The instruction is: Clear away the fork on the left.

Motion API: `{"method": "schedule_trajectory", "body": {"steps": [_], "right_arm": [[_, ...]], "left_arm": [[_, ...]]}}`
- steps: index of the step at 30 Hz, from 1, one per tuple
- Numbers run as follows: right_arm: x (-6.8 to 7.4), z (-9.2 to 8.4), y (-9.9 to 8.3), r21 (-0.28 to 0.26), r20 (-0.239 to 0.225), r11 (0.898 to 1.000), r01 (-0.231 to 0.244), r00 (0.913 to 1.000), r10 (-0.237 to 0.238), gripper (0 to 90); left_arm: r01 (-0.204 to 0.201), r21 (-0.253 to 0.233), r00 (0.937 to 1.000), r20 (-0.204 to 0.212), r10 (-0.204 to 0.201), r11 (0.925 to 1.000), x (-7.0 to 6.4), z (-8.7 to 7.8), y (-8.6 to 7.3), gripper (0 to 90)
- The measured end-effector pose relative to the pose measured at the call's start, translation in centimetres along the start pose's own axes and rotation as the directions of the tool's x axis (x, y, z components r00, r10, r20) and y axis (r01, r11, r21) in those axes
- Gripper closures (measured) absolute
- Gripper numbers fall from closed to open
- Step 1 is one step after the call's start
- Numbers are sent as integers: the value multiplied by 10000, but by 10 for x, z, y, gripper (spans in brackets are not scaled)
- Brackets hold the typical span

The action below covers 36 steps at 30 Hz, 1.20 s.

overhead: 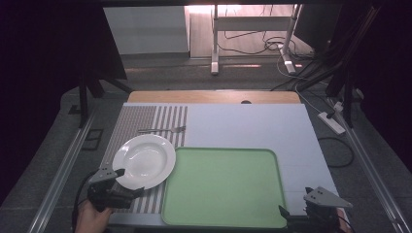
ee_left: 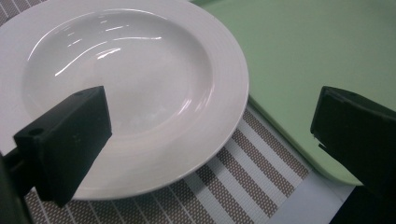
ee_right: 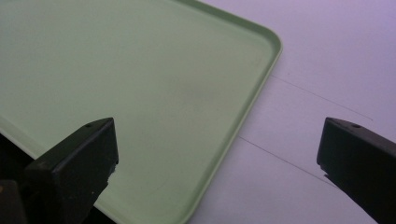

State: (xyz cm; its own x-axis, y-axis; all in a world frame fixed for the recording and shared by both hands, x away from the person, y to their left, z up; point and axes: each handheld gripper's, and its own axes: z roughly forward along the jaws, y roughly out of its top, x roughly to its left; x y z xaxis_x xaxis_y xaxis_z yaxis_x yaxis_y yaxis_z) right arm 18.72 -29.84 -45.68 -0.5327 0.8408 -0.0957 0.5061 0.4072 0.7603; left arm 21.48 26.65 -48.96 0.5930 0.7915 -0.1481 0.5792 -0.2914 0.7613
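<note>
White plate [overhead: 144, 160] is lying on the striped placemat [overhead: 127, 127], its rim just overlapping the green tray [overhead: 224, 187]; a fork [overhead: 163, 129] is lying beyond the plate. Left gripper [overhead: 127, 182] is hovering at the plate's near edge, fingers spread wide. Right gripper [overhead: 292, 213] is waiting at the tray's near right corner on the desk [overhead: 252, 126], fingers spread too.

tray [overhead: 223, 187]: bare, open | plate [overhead: 144, 160]: overlaps tray's left rim | fork [overhead: 163, 129]: beyond plate
</note>
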Motion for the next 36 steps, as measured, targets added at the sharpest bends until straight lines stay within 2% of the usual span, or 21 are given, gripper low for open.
{"method": "schedule_trajectory", "body": {"steps": [12, 14, 18, 25, 30, 36], "right_arm": [[0, 0, 0, 26, -36, 10000, -13, 10000, 13, 0], [0, 0, 0, 26, -41, 10000, -21, 10000, 21, 0], [0, 0, 0, 28, -56, 10000, 2, 10000, -2, 0], [0, 1, 0, 78, -99, 10000, 53, 9999, -53, 0], [0, 1, 0, 91, -107, 9999, 95, 9999, -94, 0], [0, 1, 0, 110, -101, 9999, 121, 9999, -119, 0]], "left_arm": [[252, -89, 9997, 50, -252, 9996, 12, 14, 14, 0], [424, -26, 9990, 130, -424, 9991, 17, 18, 18, 0], [510, 53, 9986, 147, -511, 9987, 22, 24, 24, 0], [476, 124, 9985, 263, -479, 9988, 28, 34, 32, 0], [372, 114, 9991, 177, -374, 9992, 35, 41, 40, 0], [537, 109, 9984, 191, -539, 9985, 43, 49, 48, 0]]}}
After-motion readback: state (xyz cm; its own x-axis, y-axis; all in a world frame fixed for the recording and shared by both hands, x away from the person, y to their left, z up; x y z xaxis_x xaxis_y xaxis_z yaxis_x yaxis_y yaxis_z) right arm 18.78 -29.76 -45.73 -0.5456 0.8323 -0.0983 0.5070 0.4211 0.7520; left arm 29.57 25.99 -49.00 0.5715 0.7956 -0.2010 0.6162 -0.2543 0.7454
